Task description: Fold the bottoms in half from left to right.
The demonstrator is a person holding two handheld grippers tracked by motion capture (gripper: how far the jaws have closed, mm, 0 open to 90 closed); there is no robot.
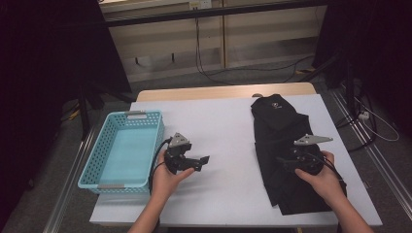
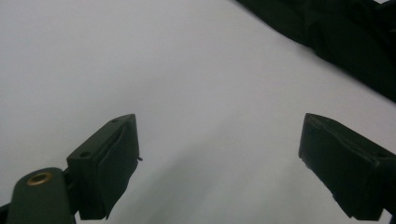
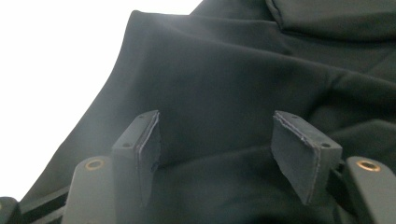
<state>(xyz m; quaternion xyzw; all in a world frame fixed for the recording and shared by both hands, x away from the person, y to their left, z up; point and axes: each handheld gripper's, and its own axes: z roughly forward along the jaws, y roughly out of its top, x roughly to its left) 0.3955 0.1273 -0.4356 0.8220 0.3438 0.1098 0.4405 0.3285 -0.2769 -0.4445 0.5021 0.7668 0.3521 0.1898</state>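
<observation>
Hovering over the black garment (image 1: pixel 286 155) spread on the counter's (image 1: pixel 223 131) right side, the right gripper (image 3: pixel 219 149) has its jaws spread, nothing pinched yet. The left gripper (image 2: pixel 219 163), also spread, waits beside the turquoise basket (image 1: pixel 99 184). Next, I judge, comes lowering onto a fold and closing.

Left gripper (image 1: pixel 204 161) and right gripper (image 1: pixel 283 160) — both jaws spread wide.

Black garment (image 1: pixel 286 145), one piece, soft matte fabric with small pale logo near its 12 o'clock end, lying flat but creased, lengthwise on the white counter (image 1: pixel 228 131), 3 o'clock side.
</observation>
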